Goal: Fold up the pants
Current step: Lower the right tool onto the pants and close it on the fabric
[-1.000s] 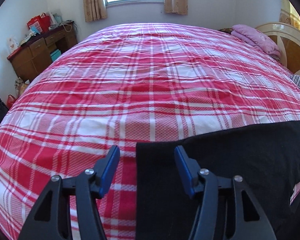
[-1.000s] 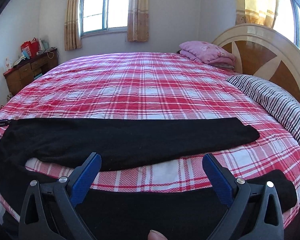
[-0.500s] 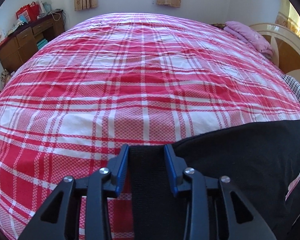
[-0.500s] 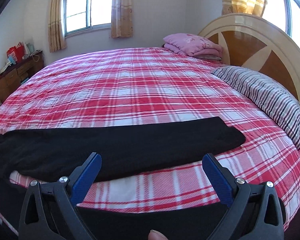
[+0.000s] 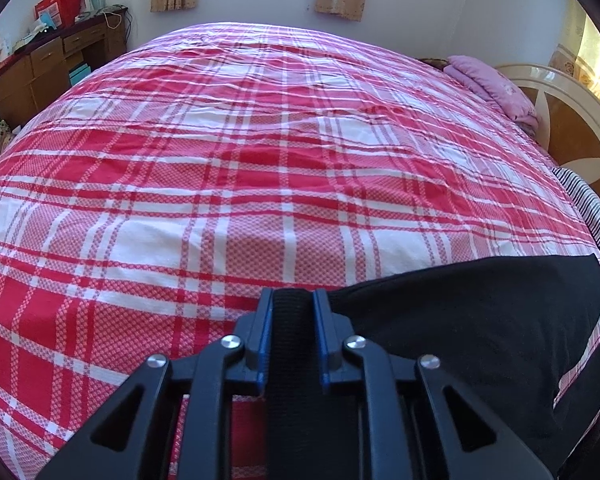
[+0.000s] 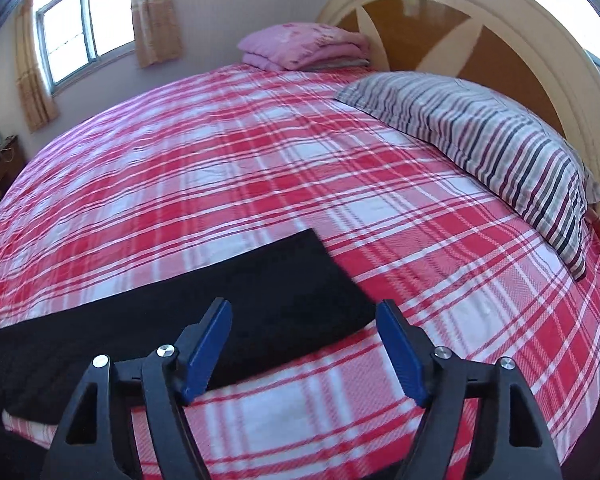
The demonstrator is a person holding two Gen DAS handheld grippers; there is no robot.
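Left gripper (image 5: pixel 292 300) clamps pants (image 5: pixel 480 320); right gripper (image 6: pixel 304 316) gapes.

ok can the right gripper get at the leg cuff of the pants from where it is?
Probably yes. The right gripper is open, the black pants cuff lies flat on the plaid bedspread just ahead, and nothing blocks it.

**Cloth, plastic and gloss**

The pants (image 5: pixel 480 320) look like matt black knit cloth, pinched between the left gripper (image 5: pixel 293 300)'s blue plastic pads. Beyond the fingers, the bedspread (image 5: pixel 260 160) is woven checked cotton; the headboard (image 6: pixel 480 20) is glossy lacquered wood.
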